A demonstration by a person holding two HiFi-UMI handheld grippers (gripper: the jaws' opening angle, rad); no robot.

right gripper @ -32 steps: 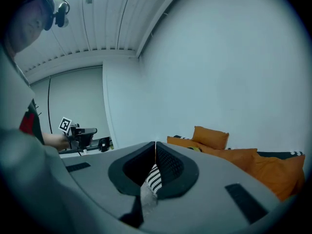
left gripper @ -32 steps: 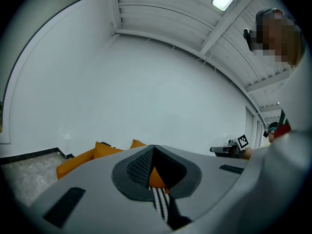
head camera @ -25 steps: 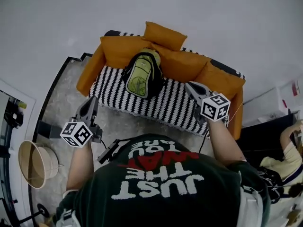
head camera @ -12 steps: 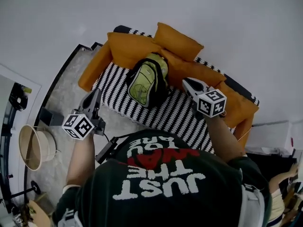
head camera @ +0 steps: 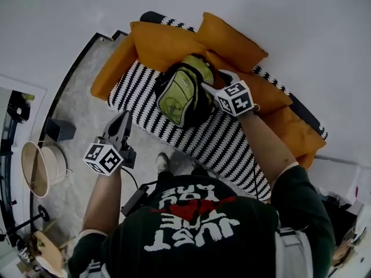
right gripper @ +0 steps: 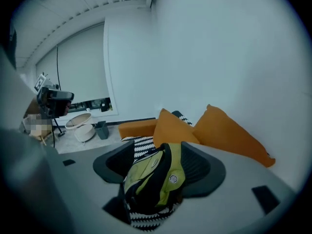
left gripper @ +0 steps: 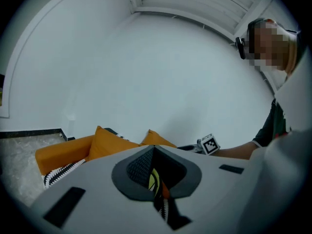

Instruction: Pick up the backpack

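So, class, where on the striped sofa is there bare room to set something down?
Bare black-and-white striped seat lies between the green-and-black backpack and the orange armrest, and a longer stretch on the backpack's other side. The back is crowded with orange cushions.

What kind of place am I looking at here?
Probably a living-room corner, maybe staged: a sofa with a striped cover and orange cushions against a plain white wall, with a green backpack on the seat.
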